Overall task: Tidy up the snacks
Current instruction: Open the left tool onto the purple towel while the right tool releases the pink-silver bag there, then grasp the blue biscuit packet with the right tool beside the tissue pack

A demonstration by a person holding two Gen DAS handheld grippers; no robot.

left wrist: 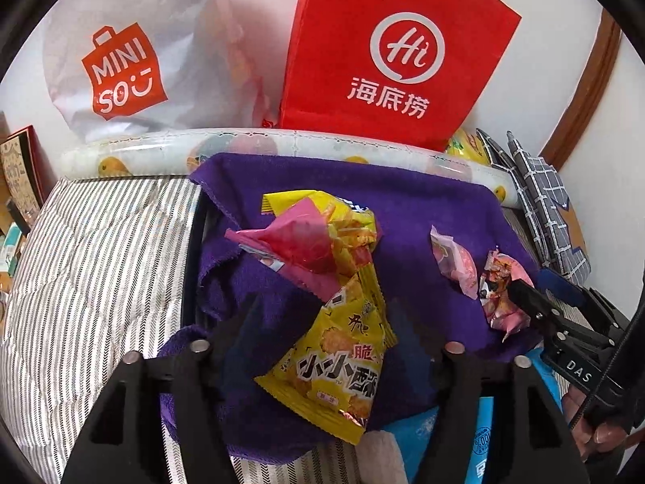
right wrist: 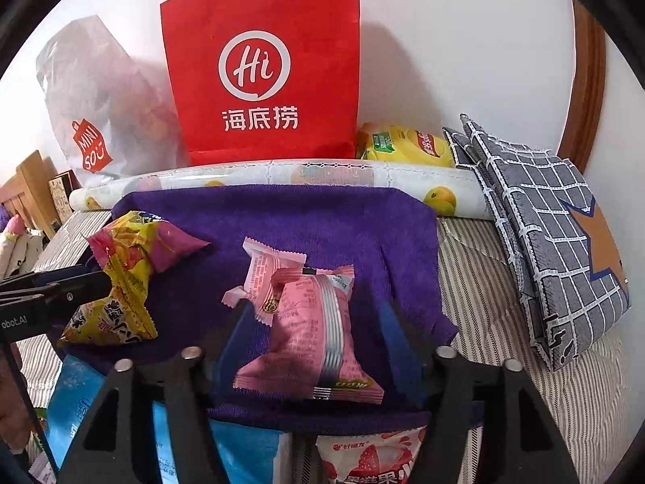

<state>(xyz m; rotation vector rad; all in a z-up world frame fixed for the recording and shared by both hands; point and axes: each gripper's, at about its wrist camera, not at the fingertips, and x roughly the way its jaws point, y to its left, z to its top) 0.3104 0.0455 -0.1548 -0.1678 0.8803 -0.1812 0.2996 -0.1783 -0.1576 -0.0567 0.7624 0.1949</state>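
A purple towel [left wrist: 423, 218] [right wrist: 282, 218] covers the work area. On it lie a yellow snack packet [left wrist: 342, 367] [right wrist: 117, 306], a second yellow packet [left wrist: 350, 226] with a pink wrapper [left wrist: 298, 246] [right wrist: 177, 246] on top, and pink packets. My left gripper [left wrist: 326, 322] is open, its fingers on either side of the near yellow packet. My right gripper [right wrist: 314, 318] is open around a pink packet [right wrist: 314, 334], with a smaller pink packet [right wrist: 266, 266] just behind. In the left wrist view the right gripper's fingers [left wrist: 528, 298] reach the pink packets [left wrist: 500, 294].
A red paper bag [left wrist: 395, 48] [right wrist: 262, 64] and a white MINISO bag [left wrist: 133, 52] [right wrist: 92, 109] stand against the back wall behind a rolled fruit-print mat [left wrist: 282, 141] [right wrist: 322, 173]. Grey checked cloths [right wrist: 544, 234] lie right, a yellow pack [right wrist: 407, 143] behind them. Blue and strawberry packs [right wrist: 363, 460] lie at the near edge.
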